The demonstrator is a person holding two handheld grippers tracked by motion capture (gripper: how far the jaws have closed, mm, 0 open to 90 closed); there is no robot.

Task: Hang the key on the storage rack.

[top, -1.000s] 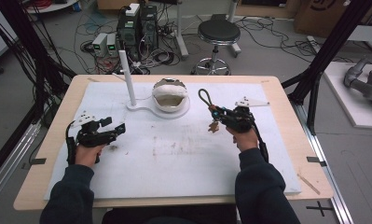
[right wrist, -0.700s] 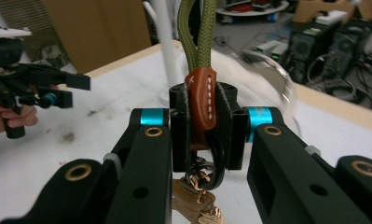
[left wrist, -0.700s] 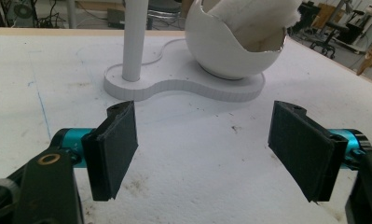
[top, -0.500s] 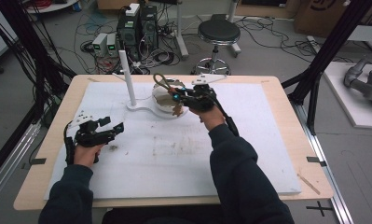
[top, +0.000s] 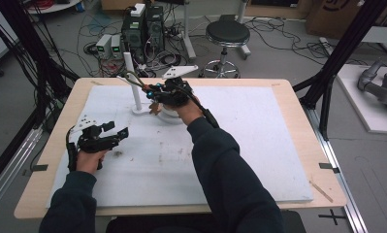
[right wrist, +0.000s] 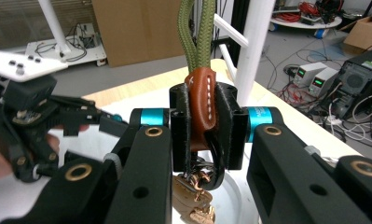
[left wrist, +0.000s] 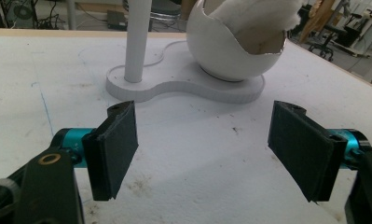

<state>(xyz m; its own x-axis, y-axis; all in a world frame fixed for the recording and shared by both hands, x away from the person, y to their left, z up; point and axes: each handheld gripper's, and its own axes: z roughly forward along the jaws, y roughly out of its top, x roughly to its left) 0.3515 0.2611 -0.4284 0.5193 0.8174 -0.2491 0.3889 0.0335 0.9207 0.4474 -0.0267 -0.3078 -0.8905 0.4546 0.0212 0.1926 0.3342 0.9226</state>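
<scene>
Right gripper [right wrist: 203,135]: black foam-faced jaws pressed tight on the brown stitched-leather sleeve of a key strap [right wrist: 201,105]. The strap is a doubled olive-green cord, round and woven, running into the leather wrap; below the jaws hang a dark clip and copper-coloured metal keys, partly hidden by the jaw arms.

In the high view the right gripper [top: 158,94] is held above the far middle of the table, just beside the white post [top: 132,82]. The strap [top: 133,80] loops out to the left, crossing in front of the post, and the copper ends dangle below the jaws.

Long axis of strap: along the line of the jaws, loop end pointing away from the hand toward the post, keys end toward the wrist and downward.

Left gripper [top: 112,135]: near the left edge of the table, jaws spread wide, nothing between them. In the left gripper view the pads [left wrist: 116,147] are flat, matte, dark rectangles over bare board.

Surroundings: white matte board [top: 259,141] with smudges, on a pale wooden table [top: 305,114]. The post rises from a flat, rounded white base [left wrist: 183,88]; on the same base sits a smooth white egg-shaped shell [left wrist: 221,46], cut open with a jagged rim and stuffed with fluffy white wadding. The right hand and gripper cover the shell in the high view.
</scene>
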